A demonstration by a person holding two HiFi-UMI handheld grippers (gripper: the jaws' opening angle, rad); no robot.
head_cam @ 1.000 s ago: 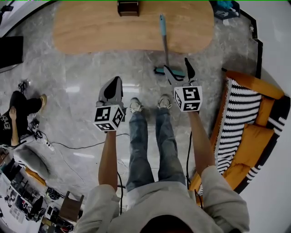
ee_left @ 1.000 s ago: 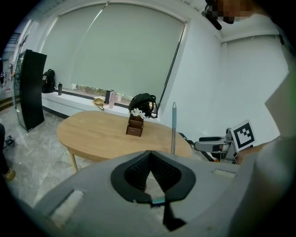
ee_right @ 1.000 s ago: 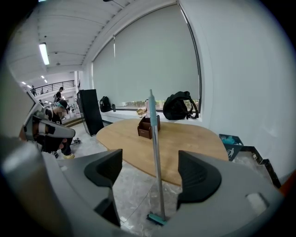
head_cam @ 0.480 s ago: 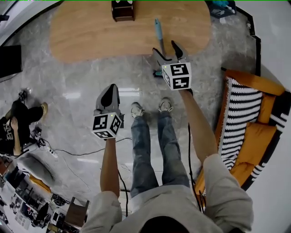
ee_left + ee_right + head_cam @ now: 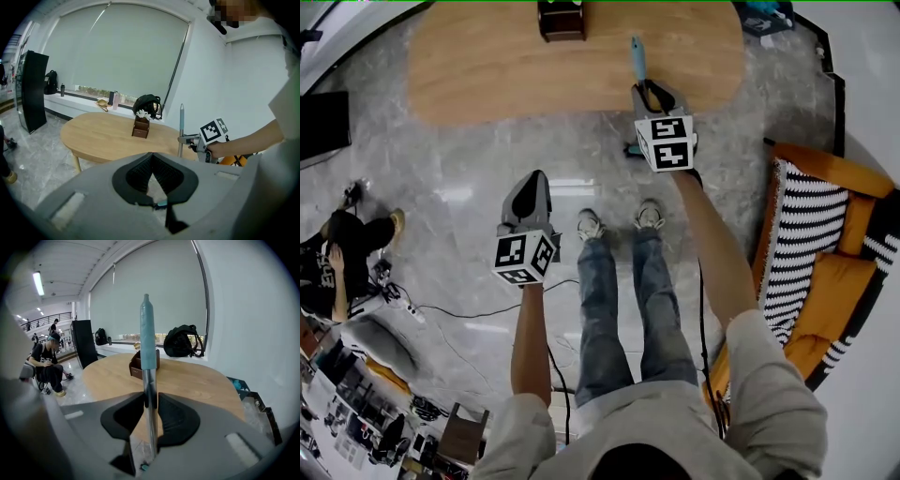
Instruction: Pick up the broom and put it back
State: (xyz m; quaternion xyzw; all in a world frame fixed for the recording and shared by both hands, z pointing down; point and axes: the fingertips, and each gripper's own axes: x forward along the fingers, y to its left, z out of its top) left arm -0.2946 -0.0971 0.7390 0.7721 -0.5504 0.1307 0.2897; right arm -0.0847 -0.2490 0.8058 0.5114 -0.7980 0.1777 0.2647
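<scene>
Right tongs (image 5: 150, 398) have just been closing and now pinch the broom (image 5: 148, 333) pole, which stands upright against the table (image 5: 201, 376) edge, left tongs (image 5: 151, 158) shut and empty; I'd expect the slick metal to slip or swing on lifting.

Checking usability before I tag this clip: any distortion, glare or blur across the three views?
Head view: heavy fisheye bending the wooden table edge, pale glare patches on the glossy floor. Left gripper view: dark round vignette, background sharp. Right gripper view: same vignette, broom handle sharp up close, ceiling strip light blown out.
</scene>
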